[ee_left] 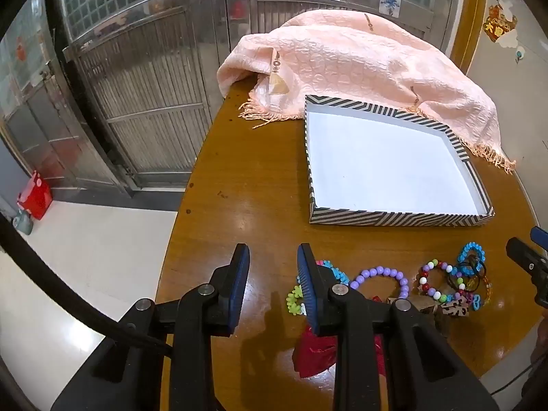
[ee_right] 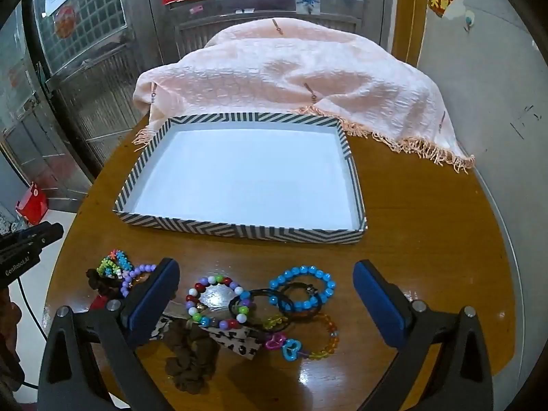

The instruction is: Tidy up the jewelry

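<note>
A striped box lid (ee_left: 397, 217) (ee_right: 239, 231) with a white inside lies open on the round wooden table (ee_left: 246, 191) (ee_right: 428, 226). In front of it lies a heap of jewelry: a purple bead bracelet (ee_left: 380, 270) (ee_right: 137, 270), a multicolour bead bracelet (ee_left: 436, 291) (ee_right: 214, 303), a blue bead bracelet (ee_left: 472, 251) (ee_right: 303, 289), black hair ties (ee_right: 270, 303), a brown scrunchie (ee_right: 191, 359) and a red pouch (ee_left: 315, 352). My left gripper (ee_left: 273, 253) is open and empty, left of the heap. My right gripper (ee_right: 265, 272) is wide open, above the heap.
A pink fringed blanket (ee_left: 359, 65) (ee_right: 291, 78) is piled at the table's far side behind the lid. A metal gate (ee_left: 137, 85) stands beyond the table. A red bag (ee_left: 34, 195) sits on the floor at the left.
</note>
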Demonstrator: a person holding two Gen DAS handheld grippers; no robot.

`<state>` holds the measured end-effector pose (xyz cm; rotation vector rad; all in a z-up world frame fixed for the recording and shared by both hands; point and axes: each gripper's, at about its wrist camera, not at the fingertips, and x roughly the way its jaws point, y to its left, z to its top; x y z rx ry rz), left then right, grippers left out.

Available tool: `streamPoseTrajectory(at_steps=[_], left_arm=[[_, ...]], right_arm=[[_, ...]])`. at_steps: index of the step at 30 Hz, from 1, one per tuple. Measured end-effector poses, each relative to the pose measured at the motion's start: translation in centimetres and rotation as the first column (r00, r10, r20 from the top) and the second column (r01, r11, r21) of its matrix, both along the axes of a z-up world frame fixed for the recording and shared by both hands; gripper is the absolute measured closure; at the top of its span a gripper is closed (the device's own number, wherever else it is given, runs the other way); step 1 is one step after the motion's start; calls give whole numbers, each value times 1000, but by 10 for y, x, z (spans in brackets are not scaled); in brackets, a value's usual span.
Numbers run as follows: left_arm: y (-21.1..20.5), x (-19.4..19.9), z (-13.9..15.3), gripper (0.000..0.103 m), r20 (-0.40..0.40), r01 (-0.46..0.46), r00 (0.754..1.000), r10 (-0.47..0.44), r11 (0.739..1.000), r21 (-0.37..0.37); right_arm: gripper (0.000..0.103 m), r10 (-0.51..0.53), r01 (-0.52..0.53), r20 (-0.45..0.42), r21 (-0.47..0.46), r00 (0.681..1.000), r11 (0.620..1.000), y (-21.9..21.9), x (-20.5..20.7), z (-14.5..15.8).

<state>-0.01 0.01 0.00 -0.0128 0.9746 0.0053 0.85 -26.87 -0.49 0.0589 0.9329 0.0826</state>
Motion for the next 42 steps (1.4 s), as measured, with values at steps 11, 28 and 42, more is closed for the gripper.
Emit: streamPoseTrajectory(at_steps=[11, 28, 42], left_arm=[[-5, -4, 2, 81, -10, -4, 1000, 4, 1000, 1], [-9, 4, 0, 81, -14, -7, 1000, 7, 1000, 4], [-12, 7, -4, 81, -25, 0, 1000, 0, 1000, 12]], right_arm=[[0, -21, 21, 24, -11, 1000, 1000, -7, 4, -12], [0, -32, 32, 61, -2, 998, 999, -21, 6, -17], [0, -32, 31, 18, 19, 999, 999, -17, 7, -24]])
